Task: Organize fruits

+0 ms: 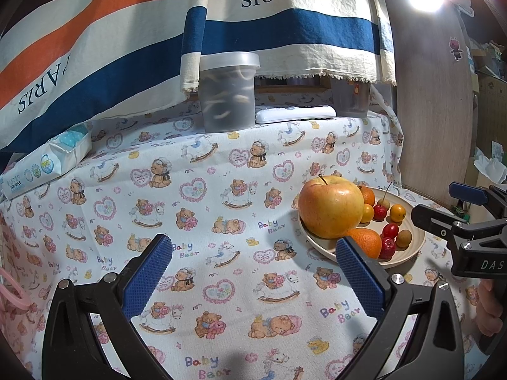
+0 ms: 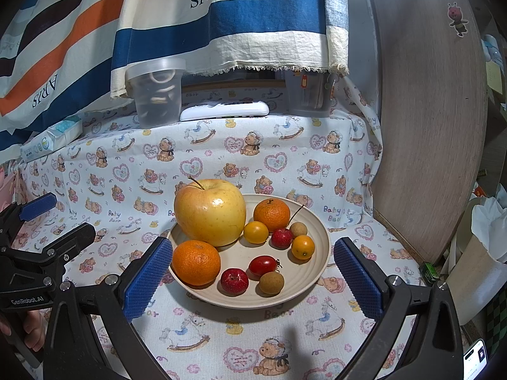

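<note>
A bear-print cloth (image 2: 221, 158) is covering the worktop, and a cream plate (image 2: 317, 266) is sitting on it, near and to the right. The plate is holding an apple (image 2: 209, 211) at its far left, two oranges (image 2: 195, 262) and small red, yellow and brown fruits. The right claw (image 2: 250, 280) is hanging wide open astride the plate, gripping nothing, while the left claw (image 1: 253, 277) is gaping empty over bare cloth left of the plate.

The left gripper (image 1: 253, 272) and the right gripper (image 2: 252, 277) look alike: black plastic frames with triangular cut-outs, silver round screws at the finger joints, and blue pads (image 2: 147, 277) with a fine dotted grip texture. White lettering marks each body, "DAS" at three o'clock and "GenRobot.AI" at nine o'clock.
</note>
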`<act>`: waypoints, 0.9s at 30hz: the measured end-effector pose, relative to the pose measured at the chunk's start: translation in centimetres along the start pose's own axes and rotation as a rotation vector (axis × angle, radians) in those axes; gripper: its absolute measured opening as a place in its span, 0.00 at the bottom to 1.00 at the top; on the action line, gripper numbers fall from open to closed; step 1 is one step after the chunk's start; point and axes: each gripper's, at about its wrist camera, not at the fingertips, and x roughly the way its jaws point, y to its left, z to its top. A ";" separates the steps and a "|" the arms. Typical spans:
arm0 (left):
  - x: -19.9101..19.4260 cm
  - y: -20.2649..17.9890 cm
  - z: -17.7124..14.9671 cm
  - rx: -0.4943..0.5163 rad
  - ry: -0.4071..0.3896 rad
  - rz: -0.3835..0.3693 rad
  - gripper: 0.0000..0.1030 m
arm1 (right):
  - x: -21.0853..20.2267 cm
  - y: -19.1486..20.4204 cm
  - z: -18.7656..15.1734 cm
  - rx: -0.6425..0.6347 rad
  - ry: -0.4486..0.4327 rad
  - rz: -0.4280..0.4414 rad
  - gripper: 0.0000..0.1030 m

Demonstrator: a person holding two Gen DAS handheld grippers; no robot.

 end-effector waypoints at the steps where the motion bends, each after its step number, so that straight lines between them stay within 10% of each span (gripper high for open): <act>1: 0.0 0.0 0.0 0.000 0.000 0.000 1.00 | 0.0 0.0 0.0 0.000 0.001 0.000 1.00; 27: 0.0 0.0 0.0 0.005 0.002 -0.004 1.00 | 0.1 -0.1 0.0 0.000 0.001 0.001 1.00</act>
